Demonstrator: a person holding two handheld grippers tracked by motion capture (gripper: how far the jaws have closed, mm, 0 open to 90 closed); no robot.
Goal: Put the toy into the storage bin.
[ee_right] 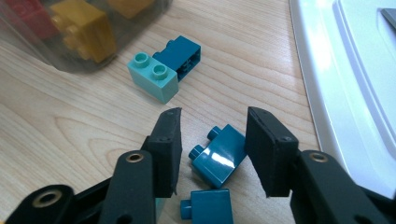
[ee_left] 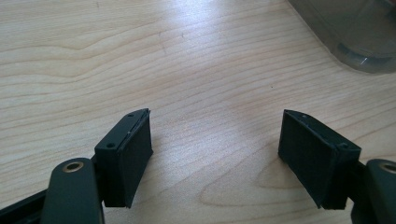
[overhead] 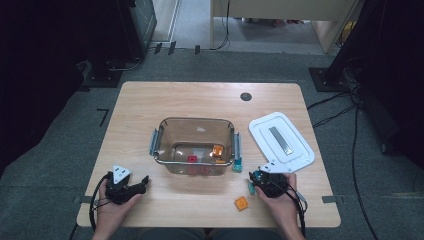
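My right gripper (ee_right: 213, 112) stands open low over the table, near the front right in the high view (overhead: 256, 178). A dark teal brick (ee_right: 219, 156) lies tilted on the wood between its jaws, and neither pad presses on it. A second dark teal brick (ee_right: 208, 210) lies just below it. Farther off, a light teal brick (ee_right: 154, 77) rests against another dark teal one (ee_right: 184, 53). My left gripper (ee_left: 215, 114) is open over bare wood at the front left (overhead: 142, 181), with nothing between its pads.
A clear plastic container (overhead: 165, 125) stands mid-table holding an orange brick (overhead: 217, 150) and a red one (overhead: 192, 159). Its white lid (overhead: 300, 150) lies to the right. An orange brick (overhead: 241, 203) sits near the front edge.
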